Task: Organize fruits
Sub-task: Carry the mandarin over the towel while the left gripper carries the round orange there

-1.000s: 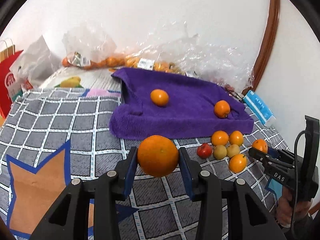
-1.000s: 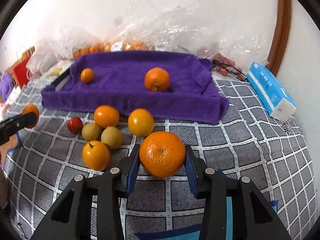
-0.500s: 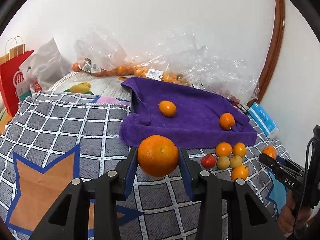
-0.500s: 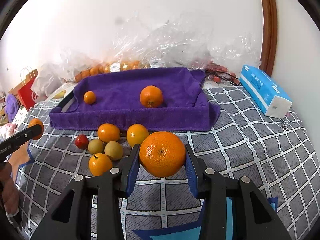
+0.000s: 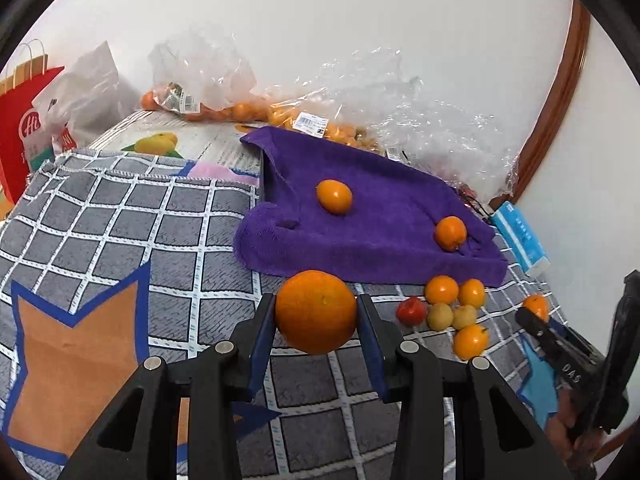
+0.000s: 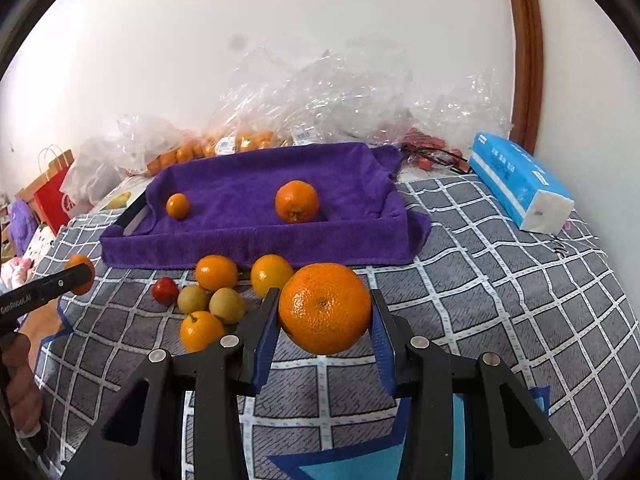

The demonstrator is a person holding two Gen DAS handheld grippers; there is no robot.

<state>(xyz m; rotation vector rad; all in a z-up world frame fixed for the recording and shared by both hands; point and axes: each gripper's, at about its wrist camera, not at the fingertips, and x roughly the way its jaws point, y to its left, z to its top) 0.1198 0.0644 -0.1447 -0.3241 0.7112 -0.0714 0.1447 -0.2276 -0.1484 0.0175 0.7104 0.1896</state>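
I'm in a home: a grey checked blanket (image 6: 500, 280) covers the surface before me, clear plastic grocery bags (image 6: 320, 96) lie along the far white wall, a red paper shopping bag (image 5: 20, 128) far left, brown wooden door frame (image 6: 528, 48) right.

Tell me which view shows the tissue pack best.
The right wrist view: the tissue pack lies whole and near, its blue top and white end clear. In the left wrist view the pack is small, at the towel's far corner.
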